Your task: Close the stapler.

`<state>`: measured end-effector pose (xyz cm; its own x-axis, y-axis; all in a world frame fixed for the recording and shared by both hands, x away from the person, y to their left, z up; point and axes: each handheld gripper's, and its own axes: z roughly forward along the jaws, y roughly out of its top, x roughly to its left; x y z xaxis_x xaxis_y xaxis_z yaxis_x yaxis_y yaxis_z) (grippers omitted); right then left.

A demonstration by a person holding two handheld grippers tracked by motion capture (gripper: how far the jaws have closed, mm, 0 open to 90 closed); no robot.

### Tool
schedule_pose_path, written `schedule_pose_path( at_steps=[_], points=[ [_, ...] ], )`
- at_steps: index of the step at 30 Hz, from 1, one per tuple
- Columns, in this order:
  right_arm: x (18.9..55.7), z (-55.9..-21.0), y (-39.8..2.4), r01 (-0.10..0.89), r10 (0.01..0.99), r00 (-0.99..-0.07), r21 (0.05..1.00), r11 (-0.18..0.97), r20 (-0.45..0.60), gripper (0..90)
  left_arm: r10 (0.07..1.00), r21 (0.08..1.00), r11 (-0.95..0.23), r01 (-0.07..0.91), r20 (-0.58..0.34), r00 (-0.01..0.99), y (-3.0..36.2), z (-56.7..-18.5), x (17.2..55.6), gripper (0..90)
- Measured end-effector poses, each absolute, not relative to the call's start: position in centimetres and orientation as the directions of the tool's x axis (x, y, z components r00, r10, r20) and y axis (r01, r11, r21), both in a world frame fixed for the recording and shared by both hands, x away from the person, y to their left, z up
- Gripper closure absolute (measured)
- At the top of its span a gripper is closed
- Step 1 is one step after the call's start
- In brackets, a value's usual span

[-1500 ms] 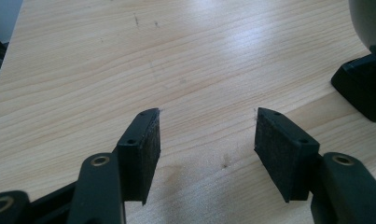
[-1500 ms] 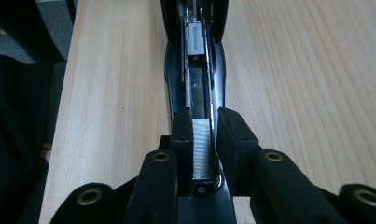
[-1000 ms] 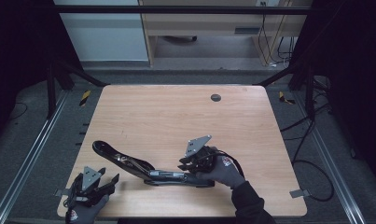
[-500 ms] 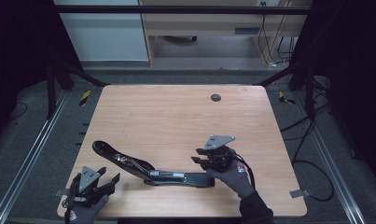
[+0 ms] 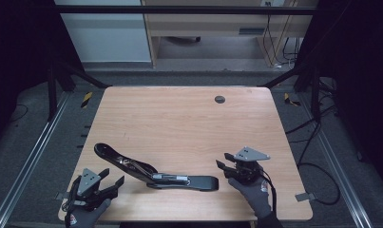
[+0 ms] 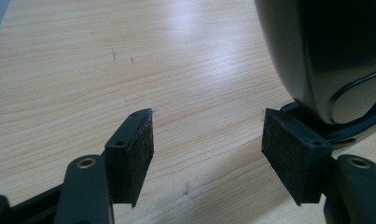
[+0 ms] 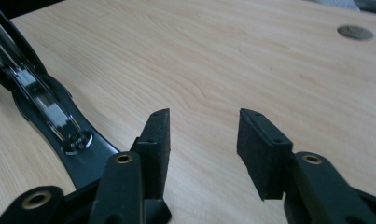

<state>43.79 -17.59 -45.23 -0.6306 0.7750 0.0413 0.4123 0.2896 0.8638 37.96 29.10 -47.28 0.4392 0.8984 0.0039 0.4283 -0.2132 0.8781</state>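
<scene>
Releasing the black stapler (image 5: 156,171), our right gripper (image 5: 227,167) has backed away right of it—jaws wide, empty; left gripper (image 5: 110,183) likewise open—placement seems finished.

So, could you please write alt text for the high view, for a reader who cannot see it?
A long black stapler lies open near the front edge of a light wooden table. A gloved hand rests at each front corner holding open tongs, the left tongs just left of the stapler and the right tongs just right of it, neither touching it.
</scene>
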Motion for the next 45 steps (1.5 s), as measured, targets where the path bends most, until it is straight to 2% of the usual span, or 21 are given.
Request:
schedule_pose_path(
  at_steps=[8,13,33,41,45],
  points=[
    [42.7,-46.7,-18.7,0.449,0.805,-0.591,0.851,0.273,0.053,54.6,0.888,0.89,-0.214,0.402,0.006,0.459,28.7,-46.4,37.5,30.4],
    [42.4,-47.4,-18.9,0.471,0.816,-0.575,0.841,0.267,0.063,60.2,0.884,0.896,-0.212,0.39,0.005,0.467,28.4,-45.9,37.3,29.3],
    [41.6,-48.4,-18.5,0.482,0.794,-0.595,0.845,0.232,0.122,50.3,0.874,0.911,-0.201,0.36,0.001,0.486,27.6,-43.9,37.1,26.7],
    [41.4,-48.4,-17.8,0.481,0.794,-0.595,0.846,0.231,0.122,50.3,0.878,0.916,-0.191,0.354,-0.002,0.479,27.5,-43.3,37.4,26.1],
    [41.4,-48.3,-17.5,0.482,0.791,-0.6,0.843,0.241,0.117,54.7,0.878,0.919,-0.185,0.348,-0.004,0.478,27.5,-42.9,37.6,25.7]
  ],
)
